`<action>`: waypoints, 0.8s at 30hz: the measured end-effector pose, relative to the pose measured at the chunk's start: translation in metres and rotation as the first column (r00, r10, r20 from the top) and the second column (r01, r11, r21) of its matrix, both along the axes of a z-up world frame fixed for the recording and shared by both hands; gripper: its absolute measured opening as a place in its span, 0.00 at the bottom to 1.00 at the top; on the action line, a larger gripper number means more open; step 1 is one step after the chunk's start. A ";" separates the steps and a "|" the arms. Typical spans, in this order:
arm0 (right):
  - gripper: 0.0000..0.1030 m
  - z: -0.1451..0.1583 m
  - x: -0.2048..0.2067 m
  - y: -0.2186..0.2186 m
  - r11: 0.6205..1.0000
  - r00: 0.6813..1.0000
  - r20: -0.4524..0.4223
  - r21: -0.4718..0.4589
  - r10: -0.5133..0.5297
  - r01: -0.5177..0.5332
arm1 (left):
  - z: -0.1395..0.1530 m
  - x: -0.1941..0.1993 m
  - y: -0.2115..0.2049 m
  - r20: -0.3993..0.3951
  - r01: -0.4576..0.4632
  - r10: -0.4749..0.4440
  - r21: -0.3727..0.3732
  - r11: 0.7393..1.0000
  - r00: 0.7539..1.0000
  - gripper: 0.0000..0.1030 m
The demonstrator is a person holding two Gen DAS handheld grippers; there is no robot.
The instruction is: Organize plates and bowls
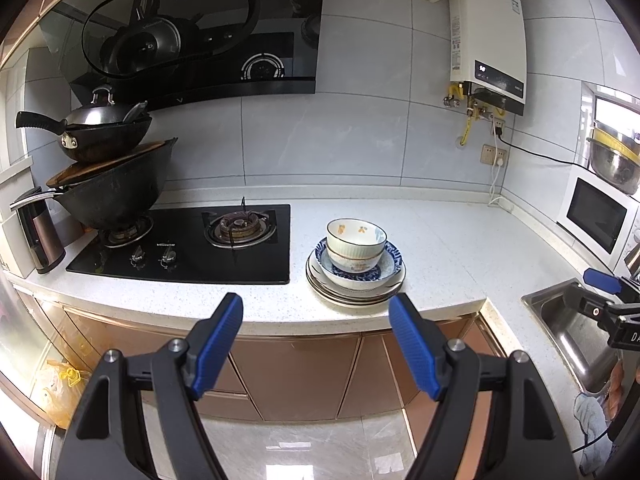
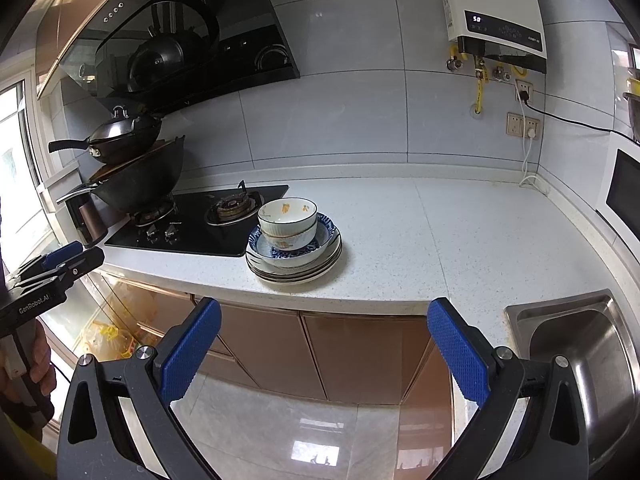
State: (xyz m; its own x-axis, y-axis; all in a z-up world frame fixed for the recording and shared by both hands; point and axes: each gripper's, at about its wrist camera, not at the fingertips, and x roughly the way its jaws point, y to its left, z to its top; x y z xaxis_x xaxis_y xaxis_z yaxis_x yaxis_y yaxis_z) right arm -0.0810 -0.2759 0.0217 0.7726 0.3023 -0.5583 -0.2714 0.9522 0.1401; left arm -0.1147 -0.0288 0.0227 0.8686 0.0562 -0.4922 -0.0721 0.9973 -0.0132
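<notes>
Kitchen; white speckled stone countertop (image 1: 440, 248), grey glossy wall tiles, black glass gas hob (image 1: 188, 240) at its left end, steel sink (image 2: 580, 344) at its right corner.

Item: crockery stack (image 1: 356, 264) near the front edge, just beside the hob. Glazed ceramic: ribbed white bowl (image 2: 287, 216) with orange motifs uppermost, nested in a second bowl, inside a blue-patterned bowl (image 2: 294, 246), on several round rimmed plates (image 2: 294, 270).

Left gripper (image 1: 316, 320) and right gripper (image 2: 324, 320): blue textured pads spread wide, holding nothing, short of the counter.

Stage: stack apparently complete, or untouched; next move probably a two-sided grasp of the plates.
</notes>
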 end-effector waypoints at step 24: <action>0.99 0.001 -0.001 0.003 1.000 1.000 0.008 -0.005 -0.002 0.002 | 0.003 -0.003 0.002 0.037 -0.048 0.047 0.021 0.999 0.998 0.73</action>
